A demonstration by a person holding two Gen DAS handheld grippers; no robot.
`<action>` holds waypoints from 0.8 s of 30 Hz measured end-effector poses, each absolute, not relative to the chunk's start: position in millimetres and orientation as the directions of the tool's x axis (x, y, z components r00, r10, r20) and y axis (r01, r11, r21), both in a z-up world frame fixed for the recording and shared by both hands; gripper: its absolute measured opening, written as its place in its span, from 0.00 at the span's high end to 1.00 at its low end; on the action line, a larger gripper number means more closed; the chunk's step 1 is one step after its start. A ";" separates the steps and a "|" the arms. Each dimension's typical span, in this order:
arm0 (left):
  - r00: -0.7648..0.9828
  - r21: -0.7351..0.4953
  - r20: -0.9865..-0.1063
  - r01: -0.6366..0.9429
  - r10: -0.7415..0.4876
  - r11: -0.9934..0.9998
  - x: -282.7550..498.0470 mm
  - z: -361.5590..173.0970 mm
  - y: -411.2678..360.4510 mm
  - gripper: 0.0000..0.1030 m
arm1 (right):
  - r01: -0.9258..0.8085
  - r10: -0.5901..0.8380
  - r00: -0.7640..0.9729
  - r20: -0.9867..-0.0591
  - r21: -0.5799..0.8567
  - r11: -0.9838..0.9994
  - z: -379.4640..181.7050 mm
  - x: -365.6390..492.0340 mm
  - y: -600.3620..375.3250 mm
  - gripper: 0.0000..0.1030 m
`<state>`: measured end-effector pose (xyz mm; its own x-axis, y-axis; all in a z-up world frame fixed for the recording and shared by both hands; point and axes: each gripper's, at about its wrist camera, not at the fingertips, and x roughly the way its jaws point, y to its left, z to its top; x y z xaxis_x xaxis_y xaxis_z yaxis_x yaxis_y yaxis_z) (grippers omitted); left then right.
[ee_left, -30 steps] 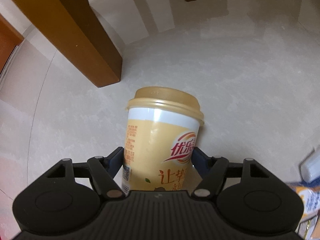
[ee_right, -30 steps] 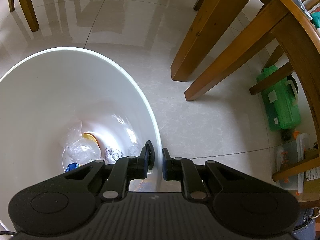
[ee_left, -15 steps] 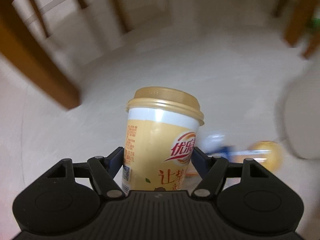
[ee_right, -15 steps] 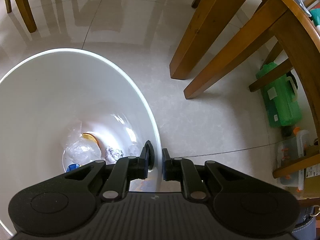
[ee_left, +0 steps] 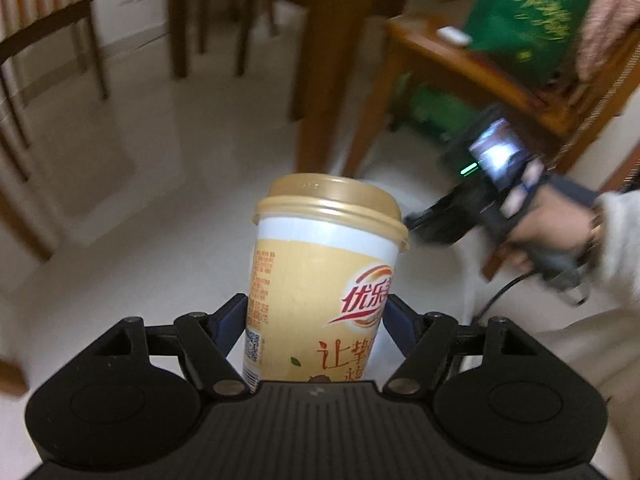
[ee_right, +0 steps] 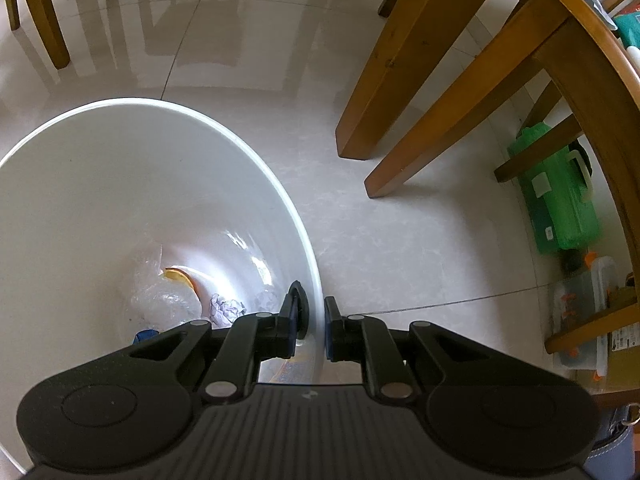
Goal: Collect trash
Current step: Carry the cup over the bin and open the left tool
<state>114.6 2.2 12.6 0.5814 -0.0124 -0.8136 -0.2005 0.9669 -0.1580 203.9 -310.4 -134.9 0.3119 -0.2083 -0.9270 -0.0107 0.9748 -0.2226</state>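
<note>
My left gripper is clamped on a milk tea cup, its blue pads pressing the lower sides of the tan paper wall. The cup stands upright between the fingers, gold plastic lid on top, red logo and lettering facing me. Past the cup, to the right, I see a hand in a pale sleeve holding my other gripper unit, its little screen lit; that part of the view is blurred. Behind it stands a wooden table with a green bag on top, and chair legs over a pale tiled floor.

My right gripper is pinched on the rim of a white trash bin, one finger inside the wall and one outside. At the bin's bottom lie crumpled clear plastic, a wad of paper and a yellow-orange scrap. To the right of the bin are wooden table legs and, farther off beneath the table, a green plastic case.
</note>
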 end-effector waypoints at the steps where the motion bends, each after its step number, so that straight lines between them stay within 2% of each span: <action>1: 0.592 -0.161 -0.806 -0.191 -0.017 0.968 119.0 14.9 -1.9 0.23 | -0.014 -0.207 0.313 -0.927 -0.223 0.975 -134.8 203.8 -310.4 0.85; 2: 0.602 -0.160 -0.798 -0.189 -0.015 0.969 122.8 16.3 -5.8 0.16 | -0.015 -0.206 0.314 -0.927 -0.222 0.975 -134.7 203.6 -310.6 0.85; 3: 0.610 -0.153 -0.793 -0.195 -0.003 0.969 126.6 15.8 -6.3 0.13 | -0.015 -0.205 0.315 -0.927 -0.221 0.975 -134.9 203.0 -310.7 0.85; 17: 0.527 -0.098 -0.846 -0.297 0.078 0.950 99.1 -25.2 -11.8 0.13 | -0.019 -0.195 0.320 -0.927 -0.213 0.977 -134.1 201.7 -312.7 0.86; 24: 0.487 -0.091 -0.864 -0.399 0.128 0.912 69.0 -59.9 -6.1 0.13 | -0.014 -0.200 0.320 -0.926 -0.216 0.976 -135.3 203.2 -311.9 0.85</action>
<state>69.0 -6.1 -59.9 0.4875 0.1277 -0.8637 -0.3995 0.9123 -0.0905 203.2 -311.9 -135.3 0.3196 -0.2003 -0.9262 -0.0139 0.9763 -0.2159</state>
